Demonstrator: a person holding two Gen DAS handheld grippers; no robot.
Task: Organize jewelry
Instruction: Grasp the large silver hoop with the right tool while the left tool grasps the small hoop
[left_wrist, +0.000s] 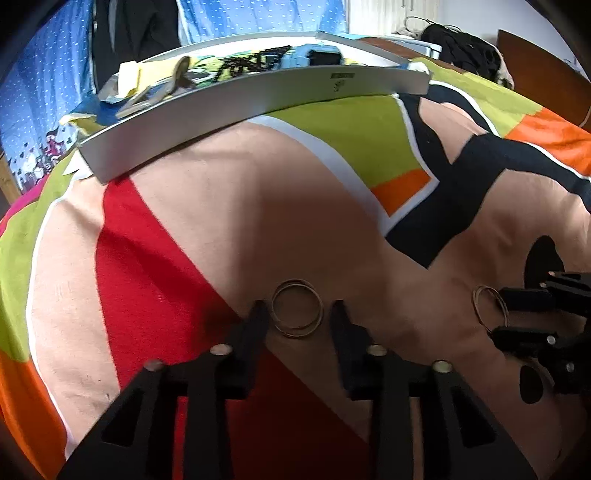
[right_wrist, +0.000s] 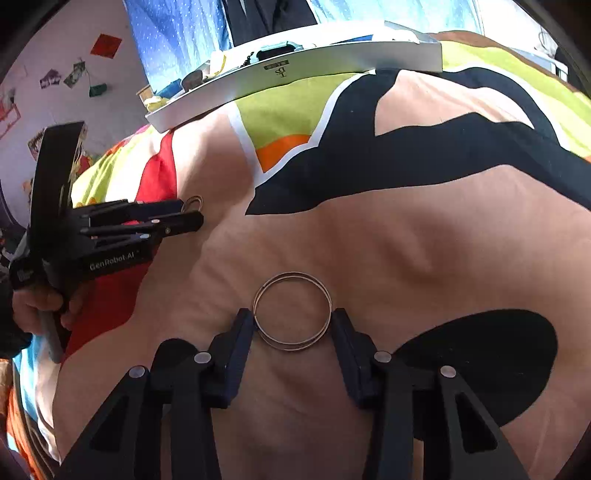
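Two stacks of thin metal bangles lie on the colourful bedspread. One stack of bangles (left_wrist: 297, 309) rests between the fingertips of my left gripper (left_wrist: 299, 314), which is open; its left tip is at the rim and the right tip stands a little off. The other stack of bangles (right_wrist: 291, 312) lies flat between the tips of my right gripper (right_wrist: 293, 325), open about as wide as the rings, with both tips at or touching their sides. Each gripper also shows in the other view: the right gripper (left_wrist: 508, 314) at the right edge, the left gripper (right_wrist: 192, 214) at the left.
A white tray (left_wrist: 258, 99) sits further back on the bed and holds a dark bead necklace (left_wrist: 255, 61), a blue box and papers. The white tray (right_wrist: 332, 64) is also in the right wrist view. A hand (right_wrist: 40, 306) holds the left gripper's handle. Dark clothes lie far right.
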